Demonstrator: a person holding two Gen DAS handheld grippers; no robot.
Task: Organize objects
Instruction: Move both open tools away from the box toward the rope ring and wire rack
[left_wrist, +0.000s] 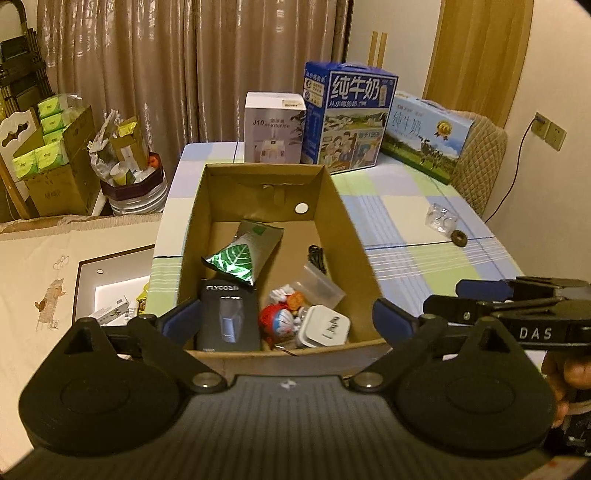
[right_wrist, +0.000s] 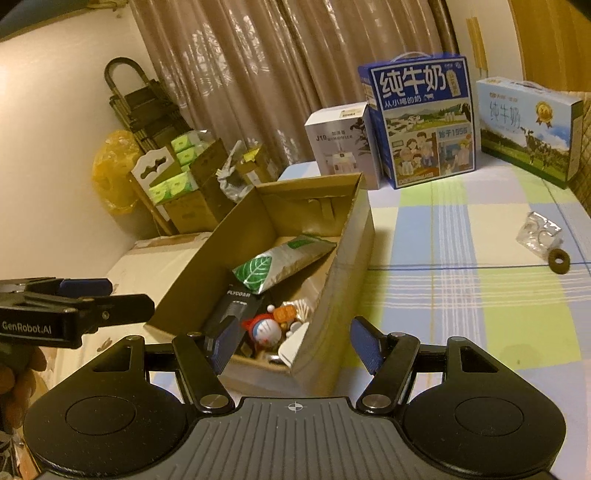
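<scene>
Both claws hang wide apart and empty at the near end of the open brown cardboard box (left_wrist: 266, 258), the left claw (left_wrist: 286, 317) centred over it, the right claw (right_wrist: 293, 343) over its near right corner. Most things already lie inside. Two remain on the checked tablecloth of the table (right_wrist: 461, 295), far right: a crumpled clear plastic wrapper (right_wrist: 540, 234) and, just beside it, a small dark ring (right_wrist: 558, 255). The right claw is nearer, so that reach probably falls to it.

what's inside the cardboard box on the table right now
The cardboard box holds a leaf-print pouch, a black FLYCO box, a Doraemon toy, a white adapter. Anything beneath them is hidden.
</scene>
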